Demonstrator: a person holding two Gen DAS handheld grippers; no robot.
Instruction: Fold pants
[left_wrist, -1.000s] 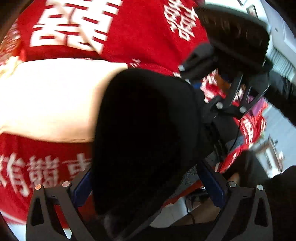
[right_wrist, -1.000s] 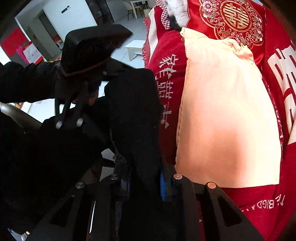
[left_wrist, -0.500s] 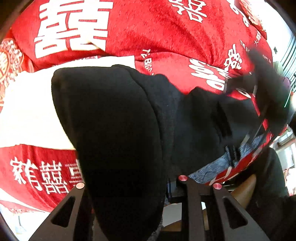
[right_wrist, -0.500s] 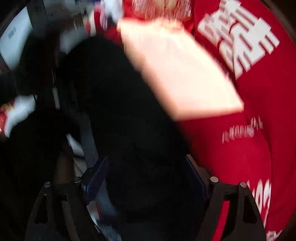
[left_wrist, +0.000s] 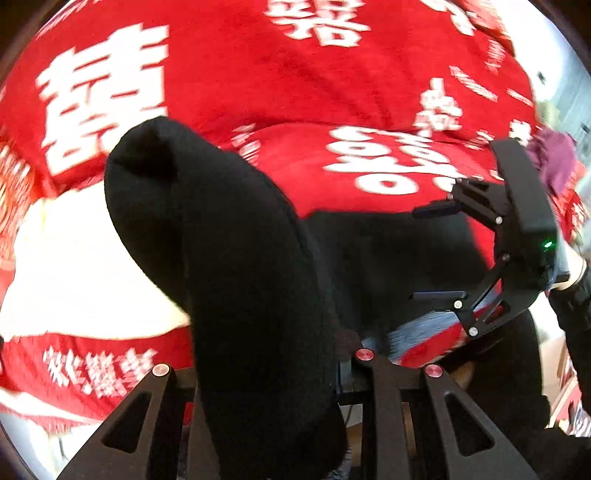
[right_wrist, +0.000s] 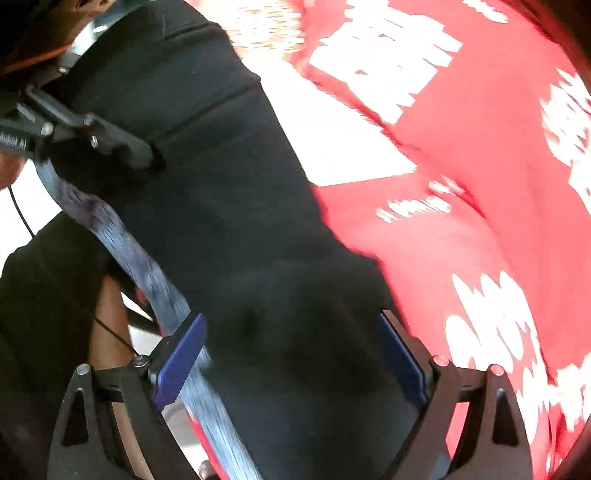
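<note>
The black pants (left_wrist: 236, 280) lie stretched over a red blanket, with a grey waistband edge (left_wrist: 424, 325) showing. My left gripper (left_wrist: 266, 369) is shut on a thick bunch of the pants, which bulges up over its fingers. In the right wrist view the pants (right_wrist: 236, 206) run from my right gripper (right_wrist: 291, 354) toward the left gripper (right_wrist: 110, 144). The right jaws stand wide apart with the fabric lying between the blue pads (right_wrist: 181, 362); they do not pinch it. The right gripper also shows in the left wrist view (left_wrist: 439, 254), jaws apart over the pants.
A red blanket with white characters (left_wrist: 332, 92) covers the bed. A cream cloth (left_wrist: 74, 277) lies on it to the left of the pants. A purple cloth (left_wrist: 554, 162) sits at the far right. The person's dark sleeve (left_wrist: 576, 332) is at the right edge.
The right gripper opened and let go of the pants, then swung right away from the left gripper. The pants went from hanging bunched between both grippers to spread across the blanket. The left gripper closed on the fabric.
</note>
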